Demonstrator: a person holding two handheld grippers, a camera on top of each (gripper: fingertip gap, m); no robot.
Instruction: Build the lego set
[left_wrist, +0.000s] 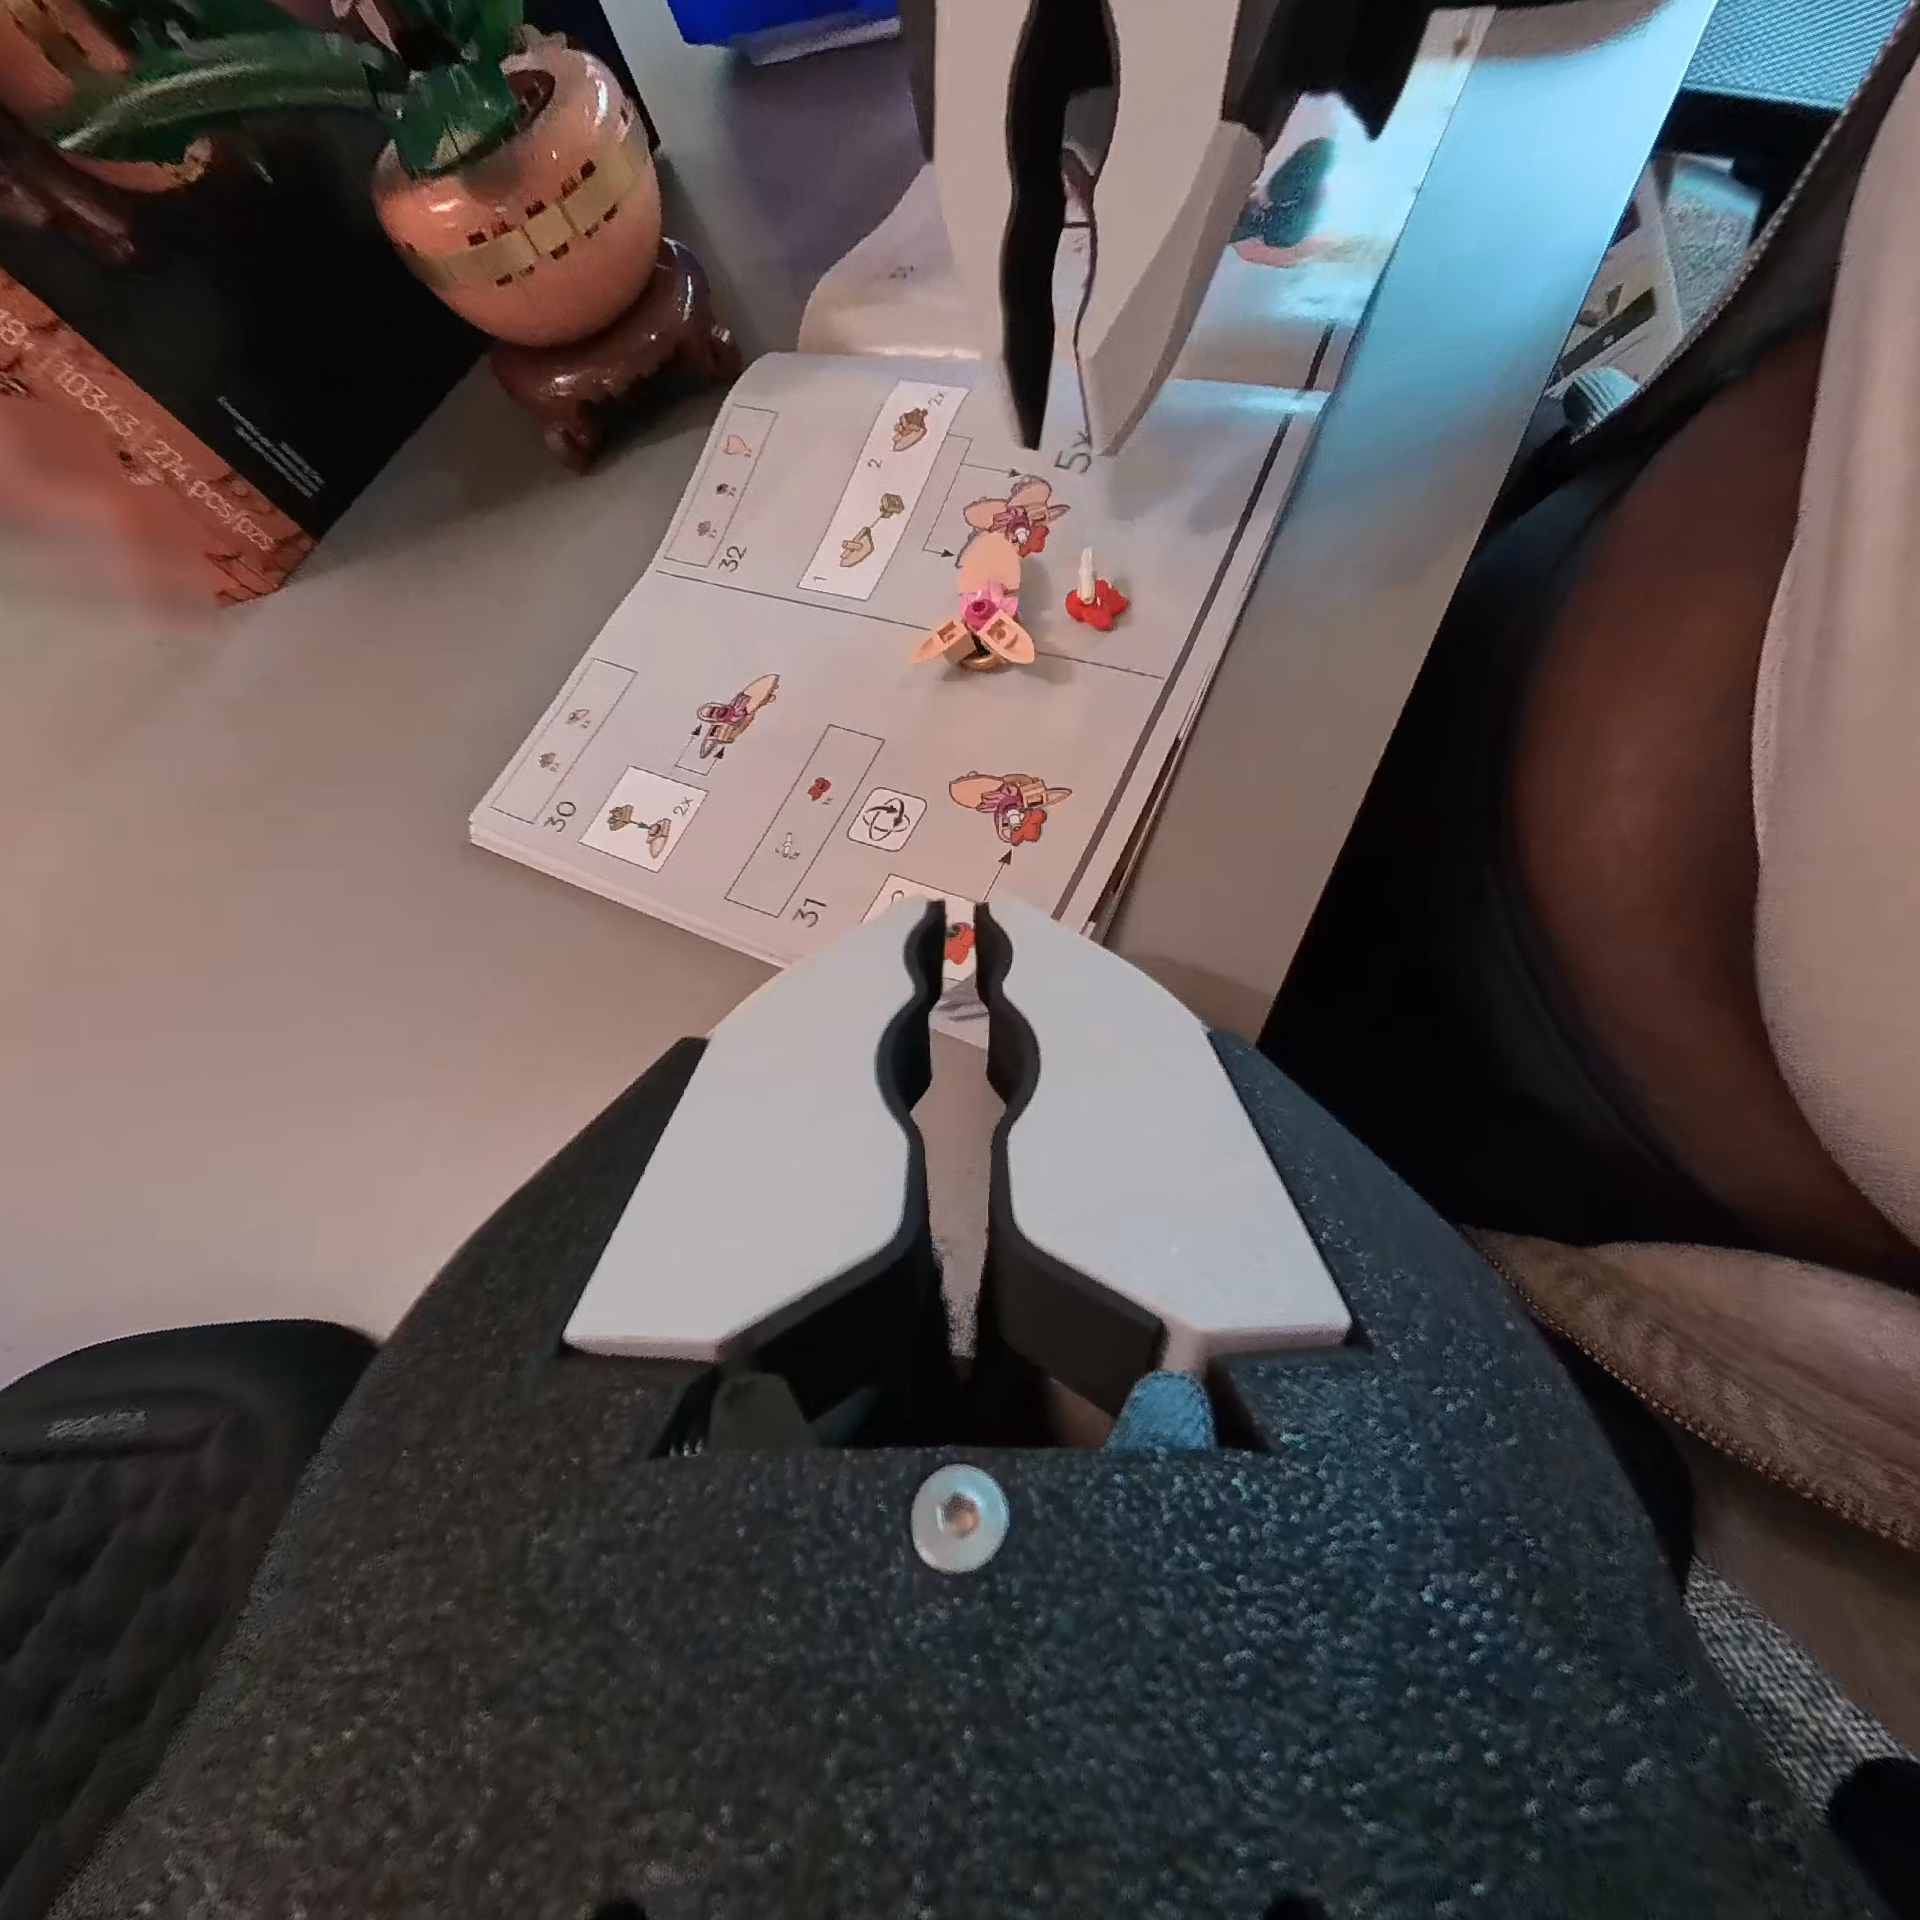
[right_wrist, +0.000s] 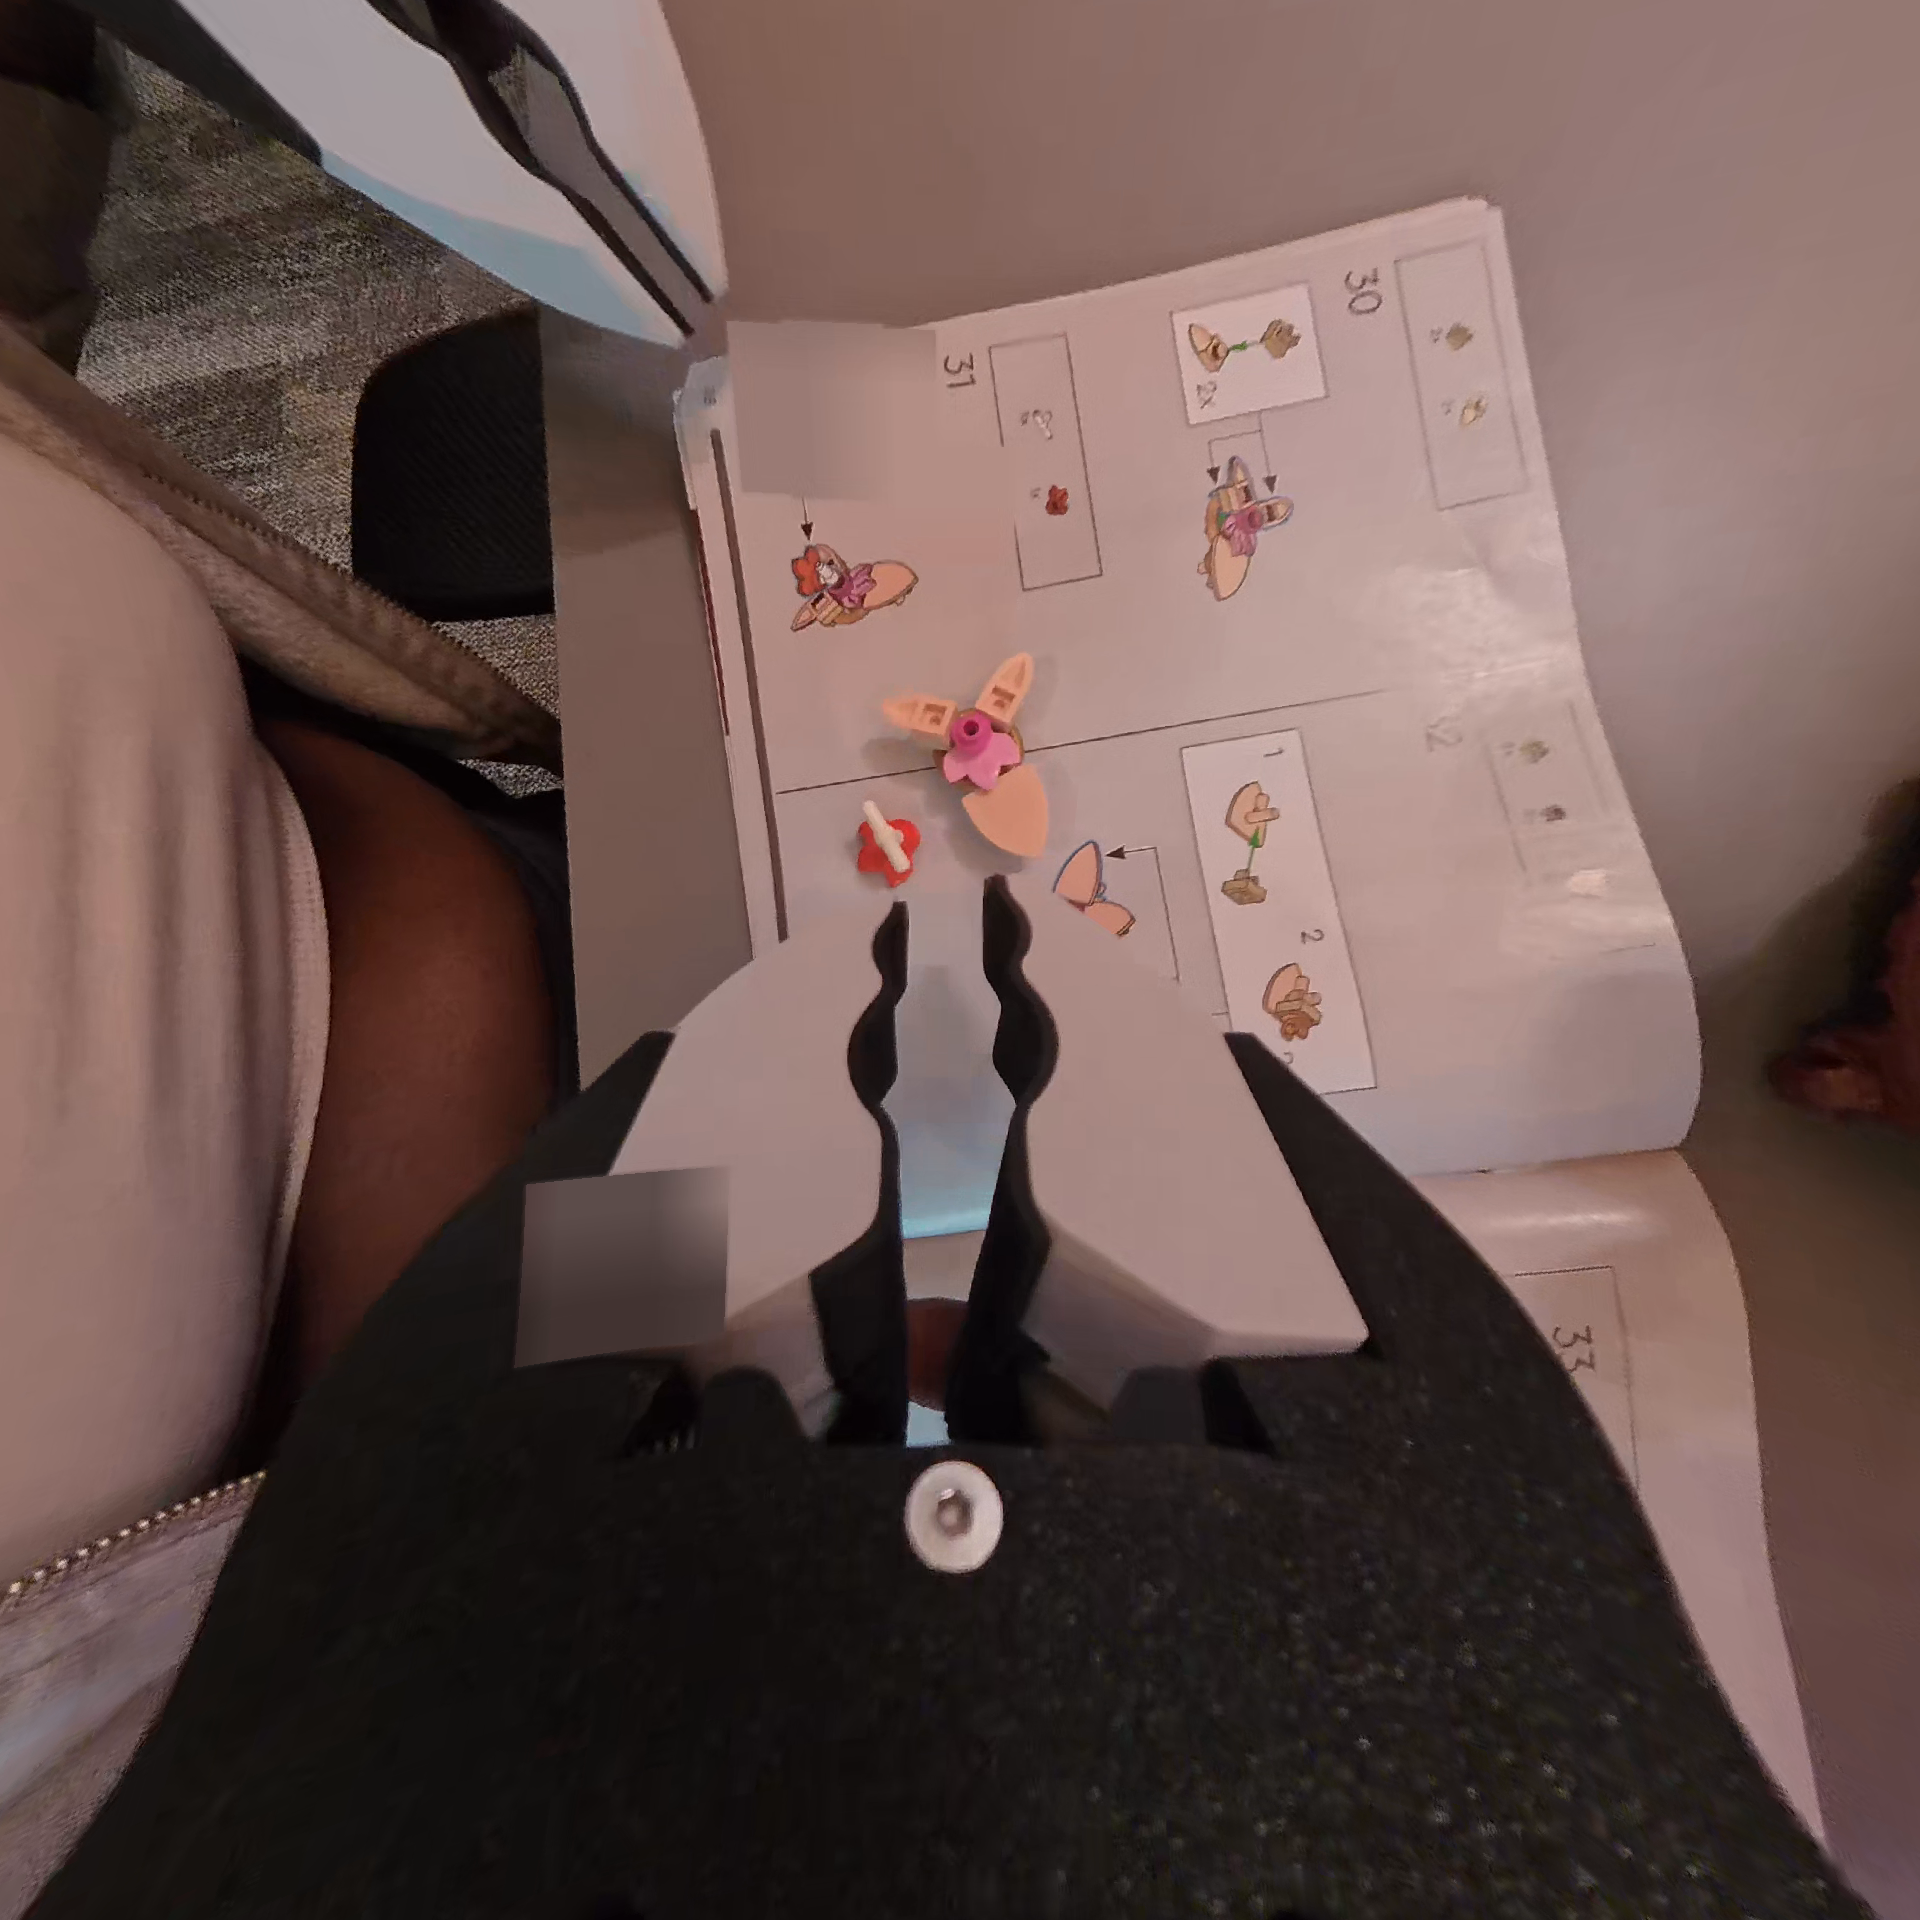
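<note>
— Where's the flower?
— The peach-petalled flower assembly (right_wrist: 977, 764) lies on the open instruction booklet (right_wrist: 1403, 644), near the tabletop (left_wrist: 260, 831) edge, red piece (right_wrist: 888, 850) just beside it.
— Jaws?
— Right gripper (right_wrist: 943, 902) apart, empty; left gripper (left_wrist: 961, 914) nearly together, empty.

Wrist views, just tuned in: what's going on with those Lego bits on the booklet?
A person holds both grippers over an open paper instruction booklet on a grey table. On the page lie a peach-petalled flower assembly with a pink centre and, apart from it, a small red flower piece with a white pin. The right gripper hovers open just short of them, empty. The left gripper is nearly closed and holds nothing.
</note>
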